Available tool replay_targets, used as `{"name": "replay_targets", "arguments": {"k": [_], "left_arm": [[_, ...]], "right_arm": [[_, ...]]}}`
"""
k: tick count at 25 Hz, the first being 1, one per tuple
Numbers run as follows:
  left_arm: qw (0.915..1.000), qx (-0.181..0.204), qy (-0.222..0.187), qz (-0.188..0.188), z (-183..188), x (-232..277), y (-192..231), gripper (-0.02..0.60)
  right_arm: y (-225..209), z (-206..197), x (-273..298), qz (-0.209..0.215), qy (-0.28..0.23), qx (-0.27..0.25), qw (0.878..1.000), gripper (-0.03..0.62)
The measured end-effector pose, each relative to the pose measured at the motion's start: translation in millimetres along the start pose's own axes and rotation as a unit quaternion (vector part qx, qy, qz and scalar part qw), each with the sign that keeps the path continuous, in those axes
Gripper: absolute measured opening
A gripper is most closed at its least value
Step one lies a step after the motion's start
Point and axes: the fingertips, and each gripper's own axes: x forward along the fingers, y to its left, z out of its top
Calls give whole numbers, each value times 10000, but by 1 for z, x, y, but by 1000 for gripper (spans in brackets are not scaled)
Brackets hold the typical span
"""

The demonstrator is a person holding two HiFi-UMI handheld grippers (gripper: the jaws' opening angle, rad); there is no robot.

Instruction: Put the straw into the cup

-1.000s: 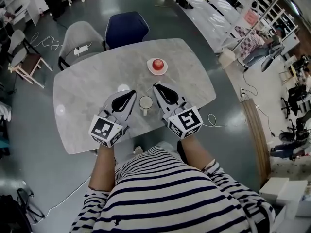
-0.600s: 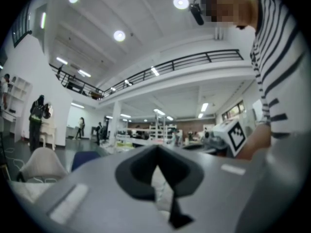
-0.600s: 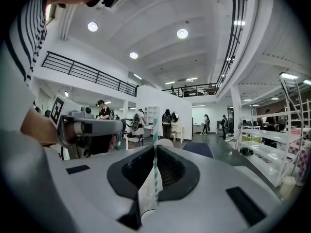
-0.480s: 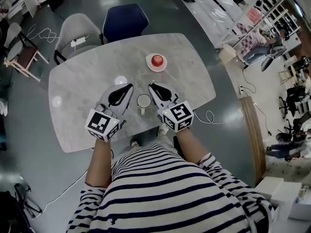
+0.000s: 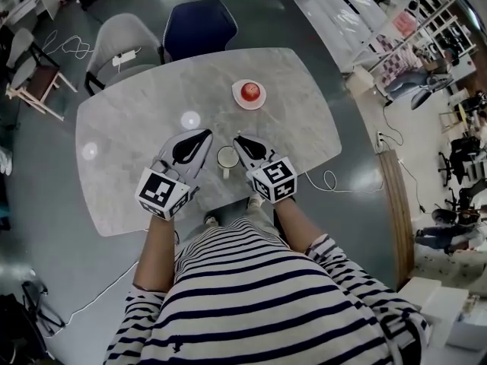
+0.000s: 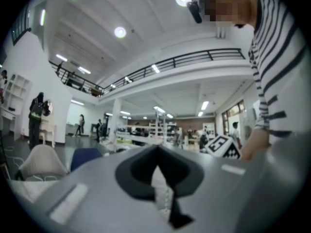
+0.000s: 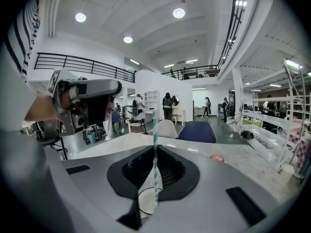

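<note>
A white cup [image 5: 227, 158] stands on the marble table [image 5: 137, 112] near its front edge, between my two grippers. My right gripper [image 5: 237, 138] is shut on a green-and-white striped straw [image 7: 155, 169], which stands upright between the jaws. In the right gripper view the straw's lower end hangs over the cup's rim [image 7: 144, 194]; I cannot tell whether it touches. My left gripper [image 5: 205, 134] is just left of the cup, jaws together with nothing in them. In its own view the left gripper [image 6: 156, 149] points across the table.
A small plate with a red apple [image 5: 249, 92] sits further back on the table, and a white disc [image 5: 190, 119] lies to the left of it. A grey chair [image 5: 125, 48] and a blue chair [image 5: 199, 27] stand at the far edge.
The right gripper's tip has edged a little left, closer to the cup. The left gripper and the cup stay about where they were.
</note>
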Motion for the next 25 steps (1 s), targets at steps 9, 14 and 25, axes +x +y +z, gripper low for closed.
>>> {"name": "replay_targets", "arguments": {"k": [9,14,25], "left_arm": [[10000,-29,55,4,-1,0,4,6],[10000,-33,94,8,-4,-1,3,6],[9999,-31,167,-22,-7,-1,2,6]], "right_arm": [[0,-25,12,86,414,14,9991,25],[0,-46,17,143,695,22,9975,25],[3,-73,30,248,1073,29,9939,25]]}}
